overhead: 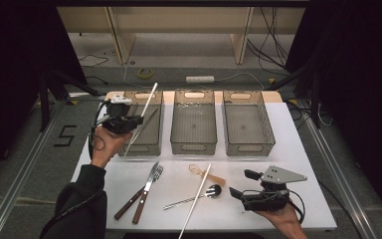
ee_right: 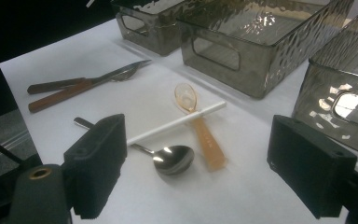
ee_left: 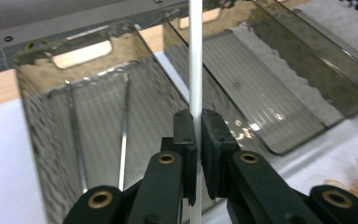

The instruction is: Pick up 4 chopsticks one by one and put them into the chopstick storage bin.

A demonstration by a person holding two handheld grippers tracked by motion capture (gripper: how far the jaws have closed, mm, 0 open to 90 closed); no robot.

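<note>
Left gripper view | smooth white chopstick (ee_left: 196,56) | rippled smoky-plastic bin (ee_left: 42,126)

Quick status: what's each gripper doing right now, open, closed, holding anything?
Left gripper: closed on a white chopstick, above the left bin.
Right gripper: open, holding nothing.

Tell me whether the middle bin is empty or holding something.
Empty: the middle bin shows a bare ribbed floor in the high view.
</note>
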